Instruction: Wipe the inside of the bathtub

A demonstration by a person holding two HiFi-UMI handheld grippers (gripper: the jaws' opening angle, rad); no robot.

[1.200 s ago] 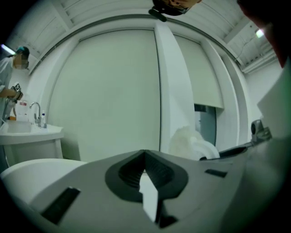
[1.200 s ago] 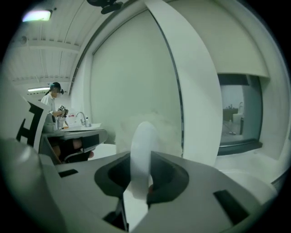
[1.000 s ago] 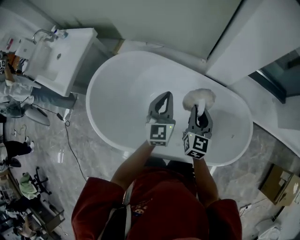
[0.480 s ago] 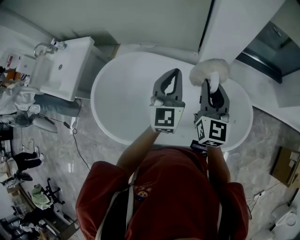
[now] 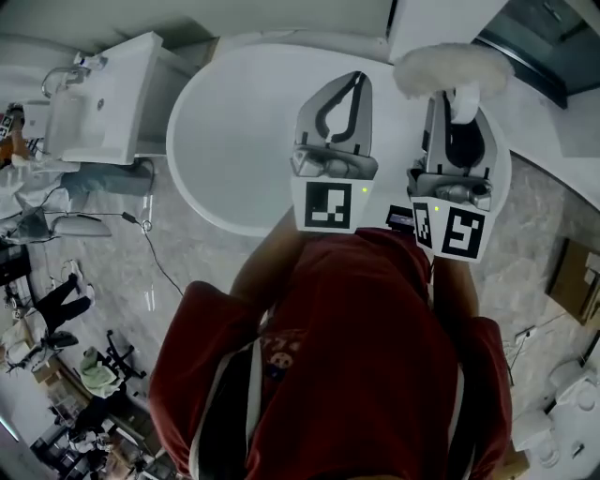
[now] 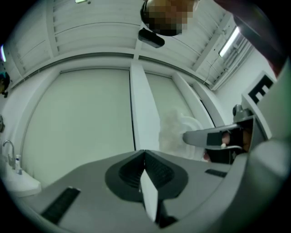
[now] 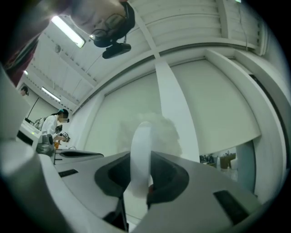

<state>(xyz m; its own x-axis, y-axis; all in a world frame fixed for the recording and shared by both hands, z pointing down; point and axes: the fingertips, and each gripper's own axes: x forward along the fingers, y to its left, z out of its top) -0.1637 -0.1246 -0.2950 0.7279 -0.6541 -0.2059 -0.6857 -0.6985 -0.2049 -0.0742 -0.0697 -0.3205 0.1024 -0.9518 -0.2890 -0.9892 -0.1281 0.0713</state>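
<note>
The white oval bathtub lies below me in the head view. Both grippers are held high above it, close to the camera. My left gripper is shut with nothing between its fingers; in the left gripper view it points at a pale wall. My right gripper is shut on the white handle of a fluffy white duster. The duster head sticks out past the jaws. The left gripper view shows the duster and the right gripper's finger at its right side.
A white washbasin cabinet with a tap stands left of the tub, and a cable trails over the marble floor. A white partition rises behind the tub. A cardboard box lies right. People stand far left.
Both grippers have risen from low over the tub up toward the camera. The duster came up with the right gripper. The tub has slid toward the top of the view.
</note>
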